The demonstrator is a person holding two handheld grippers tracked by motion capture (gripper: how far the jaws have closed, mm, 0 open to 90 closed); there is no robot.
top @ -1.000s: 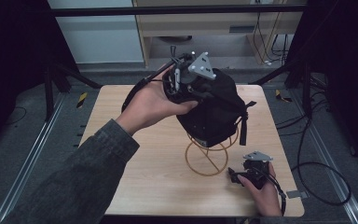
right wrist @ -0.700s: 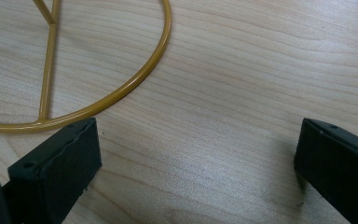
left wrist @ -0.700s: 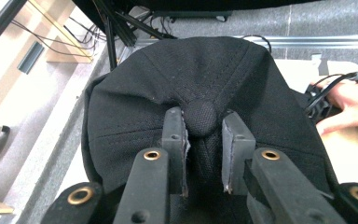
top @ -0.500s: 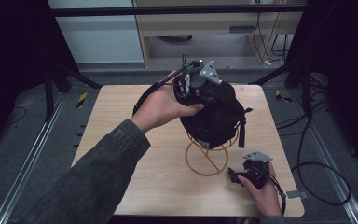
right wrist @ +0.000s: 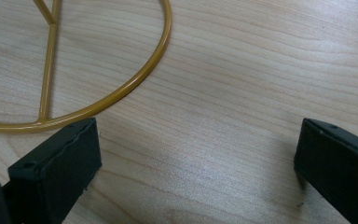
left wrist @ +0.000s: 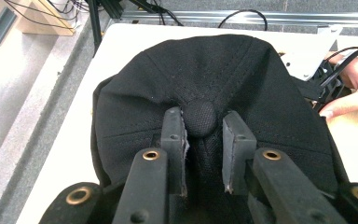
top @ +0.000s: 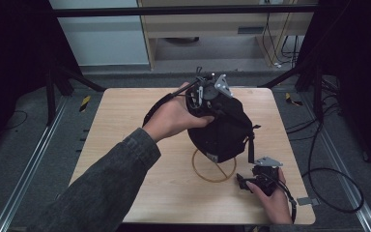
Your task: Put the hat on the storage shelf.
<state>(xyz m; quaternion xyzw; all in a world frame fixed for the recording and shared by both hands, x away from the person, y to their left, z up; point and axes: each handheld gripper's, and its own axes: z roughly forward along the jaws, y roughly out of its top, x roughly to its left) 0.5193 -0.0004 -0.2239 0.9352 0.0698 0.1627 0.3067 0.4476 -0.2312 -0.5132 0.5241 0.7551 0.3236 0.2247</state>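
From the high view, the left gripper point(top: 207, 92) sat at the top of a black cap point(top: 224, 130), which stood over a gold wire stand point(top: 214, 166) near the middle of the wooden table point(top: 125, 125). That view could not show how the jaws met the cloth. The left gripper view did: the jaws were pinching the crown fabric on either side of the cap's top button point(left wrist: 200, 118), nearly closed on it. At the near right of the table the right gripper point(top: 251, 182) rested low beside the stand's ring. The right gripper view showed its jaws spread wide over bare wood, with the ring's rim point(right wrist: 135, 79) just beyond the left jaw.
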